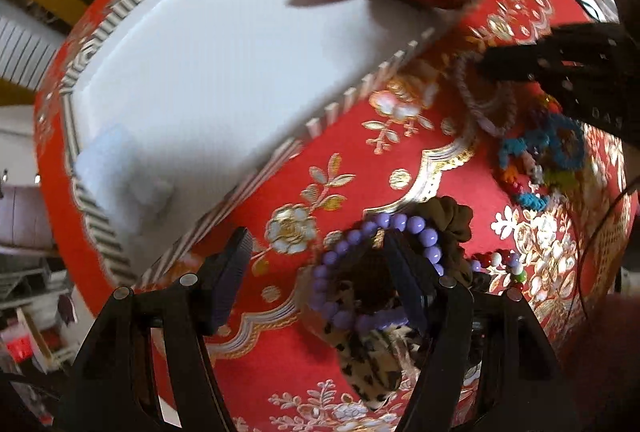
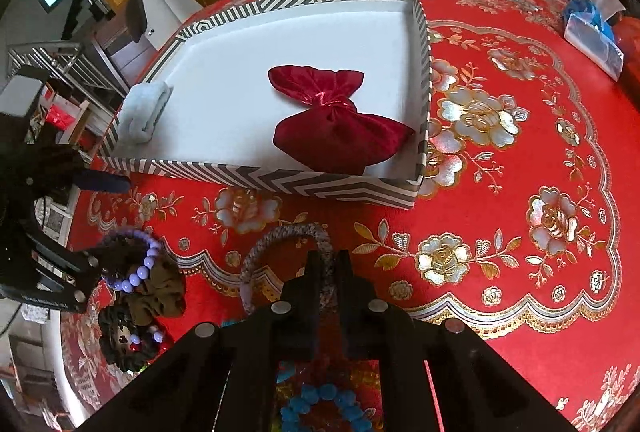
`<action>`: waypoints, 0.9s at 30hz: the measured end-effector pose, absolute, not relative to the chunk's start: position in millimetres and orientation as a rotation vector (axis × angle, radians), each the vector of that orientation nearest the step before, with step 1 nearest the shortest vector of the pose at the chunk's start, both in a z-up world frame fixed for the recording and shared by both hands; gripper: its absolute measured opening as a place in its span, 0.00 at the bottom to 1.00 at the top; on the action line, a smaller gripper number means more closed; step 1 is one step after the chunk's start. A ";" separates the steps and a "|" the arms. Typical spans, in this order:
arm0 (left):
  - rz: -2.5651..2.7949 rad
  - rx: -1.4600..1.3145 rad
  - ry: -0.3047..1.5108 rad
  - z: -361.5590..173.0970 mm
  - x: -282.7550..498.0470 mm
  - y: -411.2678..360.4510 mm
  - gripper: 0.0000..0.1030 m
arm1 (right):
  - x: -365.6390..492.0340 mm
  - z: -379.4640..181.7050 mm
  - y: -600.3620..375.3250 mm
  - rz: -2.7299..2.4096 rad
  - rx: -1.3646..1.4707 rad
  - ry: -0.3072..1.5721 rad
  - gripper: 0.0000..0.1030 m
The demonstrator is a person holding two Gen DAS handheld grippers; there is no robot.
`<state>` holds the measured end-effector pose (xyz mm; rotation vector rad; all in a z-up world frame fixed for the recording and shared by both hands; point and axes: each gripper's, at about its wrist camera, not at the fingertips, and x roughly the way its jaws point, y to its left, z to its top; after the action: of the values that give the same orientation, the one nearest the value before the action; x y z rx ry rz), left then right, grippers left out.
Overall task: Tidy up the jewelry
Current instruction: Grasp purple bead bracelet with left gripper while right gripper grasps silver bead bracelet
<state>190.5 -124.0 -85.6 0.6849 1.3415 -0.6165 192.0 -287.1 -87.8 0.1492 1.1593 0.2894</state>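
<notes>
Left gripper [image 1: 316,268], jaws apart, straddles the purple bead bracelet [image 1: 360,264]; right gripper [image 2: 329,264] pinches the grey braided cord loop [image 2: 280,240]. No writing is readable.

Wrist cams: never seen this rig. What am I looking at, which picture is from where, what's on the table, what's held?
No robot arm here: a person holds a two-finger gripper in each hand, and each gripper carries a fisheye camera looking along its fingers.

The left wrist view looks nearly straight down. The left gripper is open, one finger inside the purple bead bracelet, which lies on a brown scrunchie and a leopard-print one.

In the right wrist view the right gripper is shut on a grey braided ring.

All of it sits on a red floral tablecloth. A striped box holds a dark red velvet bow and a pale blue roll. A blue pom-pom bracelet lies below the right gripper.
</notes>
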 end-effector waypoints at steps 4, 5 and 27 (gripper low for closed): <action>-0.628 0.694 1.359 -96.1 197.4 -133.2 0.66 | 194.6 -87.1 -283.9 0.294 0.132 1.161 0.07; -0.650 0.681 1.364 -95.4 198.8 -133.8 0.66 | 195.3 -87.2 -283.4 0.296 0.130 1.161 0.07; -0.587 0.219 1.377 -70.1 230.5 -110.1 0.08 | 190.8 -66.4 -283.2 0.330 0.162 1.096 0.07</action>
<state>230.5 -110.1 -70.1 0.2189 1.3773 -0.5868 190.8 -283.2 -66.4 0.1622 1.0960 0.3303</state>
